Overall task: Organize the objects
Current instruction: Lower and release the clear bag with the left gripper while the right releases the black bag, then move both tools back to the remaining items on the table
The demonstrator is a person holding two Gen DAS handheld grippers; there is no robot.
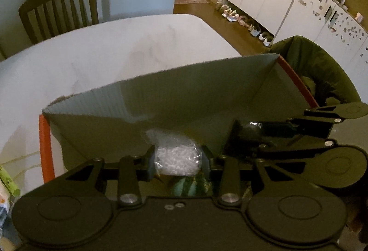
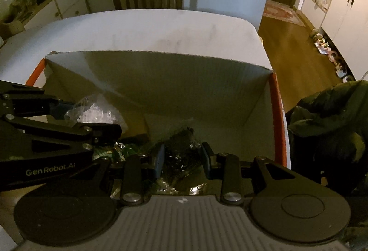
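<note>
Left tongs (image 1: 178,162) pinch a soft, light bag of white beads (image 1: 176,160); right tongs (image 2: 182,159) clamp a crinkly dark packet (image 2: 181,155), slippery film, over the box (image 2: 184,71).

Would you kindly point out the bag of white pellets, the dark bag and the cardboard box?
bag of white pellets (image 1: 176,159), left wrist view, middle of the bag between the claw fingers.
dark bag (image 2: 181,154), right wrist view, its crinkled middle.
cardboard box (image 2: 179,76), right wrist view, far inner wall.

The box (image 2: 184,81) is matt corrugated cardboard — both bags (image 1: 176,156) (image 2: 181,156) are crinkly, glossy clear plastic.
</note>
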